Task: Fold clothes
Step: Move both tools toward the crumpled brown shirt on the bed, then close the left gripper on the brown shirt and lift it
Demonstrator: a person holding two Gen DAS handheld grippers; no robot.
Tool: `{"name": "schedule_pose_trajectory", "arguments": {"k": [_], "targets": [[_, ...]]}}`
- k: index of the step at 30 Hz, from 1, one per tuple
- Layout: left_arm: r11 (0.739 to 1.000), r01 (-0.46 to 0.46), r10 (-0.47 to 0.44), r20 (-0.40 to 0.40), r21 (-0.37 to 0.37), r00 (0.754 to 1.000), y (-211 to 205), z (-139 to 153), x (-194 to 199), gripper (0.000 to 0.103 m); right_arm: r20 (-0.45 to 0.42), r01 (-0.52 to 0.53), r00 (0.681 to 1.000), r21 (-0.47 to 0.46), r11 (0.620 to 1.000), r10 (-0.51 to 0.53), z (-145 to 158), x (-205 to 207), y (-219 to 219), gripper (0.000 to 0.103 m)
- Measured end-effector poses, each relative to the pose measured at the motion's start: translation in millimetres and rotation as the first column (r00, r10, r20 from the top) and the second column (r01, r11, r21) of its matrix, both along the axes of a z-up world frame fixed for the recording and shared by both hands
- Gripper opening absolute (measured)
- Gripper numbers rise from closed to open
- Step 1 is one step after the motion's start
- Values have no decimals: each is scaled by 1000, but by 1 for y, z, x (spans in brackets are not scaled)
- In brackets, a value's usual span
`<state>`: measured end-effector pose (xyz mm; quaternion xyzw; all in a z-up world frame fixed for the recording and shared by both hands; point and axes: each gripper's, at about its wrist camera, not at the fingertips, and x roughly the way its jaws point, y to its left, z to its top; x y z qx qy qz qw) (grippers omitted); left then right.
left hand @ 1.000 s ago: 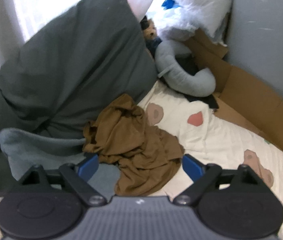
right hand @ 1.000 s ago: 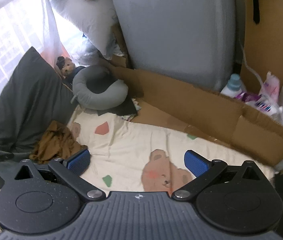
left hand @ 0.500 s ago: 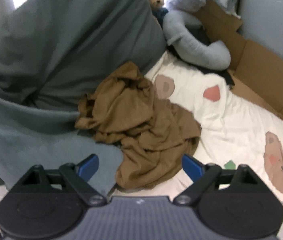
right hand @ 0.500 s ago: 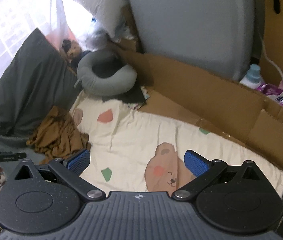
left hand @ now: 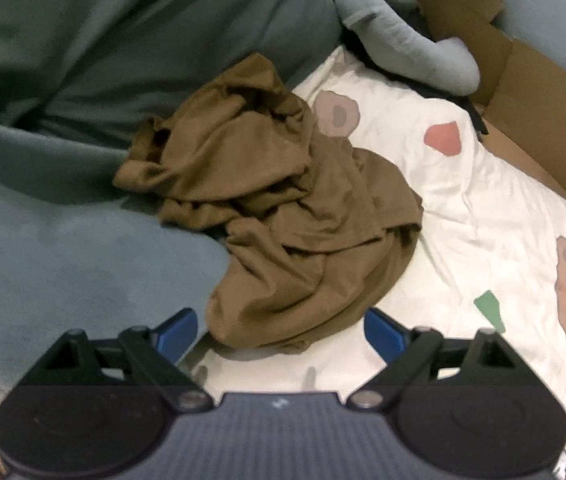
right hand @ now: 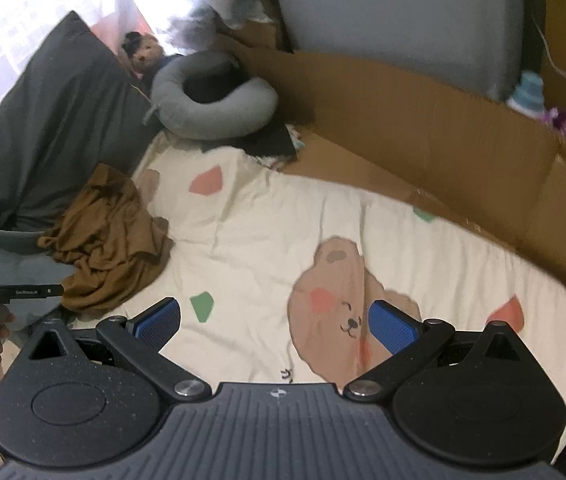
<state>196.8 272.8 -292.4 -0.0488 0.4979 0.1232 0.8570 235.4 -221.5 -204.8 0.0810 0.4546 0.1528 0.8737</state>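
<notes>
Crumpled brown jersey garment (left hand: 283, 216) lying in an unfolded heap on the cream bed sheet printed with bears and coloured patches (left hand: 483, 208), its far edge resting against the dark grey pillow (left hand: 123, 32) and its left side overlapping the blue-grey fleece blanket (left hand: 63, 248). The left claw (left hand: 281, 330) hovers just before the garment's near hem, its blue-padded fingers spread wide and holding nothing. The right claw (right hand: 277, 322) hangs well apart from the garment, over a bare stretch of sheet near a printed bear, likewise spread and empty. In the right wrist view the garment (right hand: 107, 236) sits at the sheet's left margin. A grey U-shaped neck cushion (right hand: 215, 96) and flattened brown cardboard (right hand: 423, 120) border the bed.

Risks, as judged: the heap hides collar, sleeves and hem, so a pinch at the near edge may gather several layers at once and lift a knot rather than a single edge. A low pinch may also catch the sheet or the blanket beneath, dragging them along with the garment.
</notes>
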Motion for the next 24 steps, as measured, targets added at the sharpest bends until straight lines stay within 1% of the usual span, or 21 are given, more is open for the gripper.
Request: {"name": "schedule_pose_trajectory", "arguments": {"k": [4,8,11,13,15,17,19,21,23,24], "targets": [[1000,0,0,-7,4,1000,-1,-17,10,92,-16,16,1000,6,1000,-16,-18,-3,-2,103],[1000,-12,12,1,-5,1000,1,-28,15,91,-13,17,1000,3,1000,-17,-30,-6,-4,103],[1000,-28,28,7,-8,1000,4,-35,16,91,-21,35,999,35,999,-34,-41,-7,-8,103],[999,-44,44,15,1,999,7,-40,16,87,-39,46,998,47,998,-44,-51,-9,-7,103],[997,-75,74,20,35,997,10,-46,14,85,-60,58,997,57,997,-54,-62,-12,-6,103],[994,-111,111,24,24,994,15,-52,11,84,-65,40,997,59,997,-36,-68,-17,-1,103],[993,-121,121,29,-3,992,20,-59,10,84,-63,8,998,48,999,-5,-72,-21,5,103],[992,-124,123,40,14,992,21,-63,9,81,-67,-8,998,34,999,10,-75,-24,10,103],[993,-115,113,57,20,992,22,-63,9,81,-70,-10,997,38,999,13,-77,-25,11,103],[994,-111,110,64,15,992,23,-64,10,79,-72,-11,997,41,999,14,-78,-26,11,103]]}}
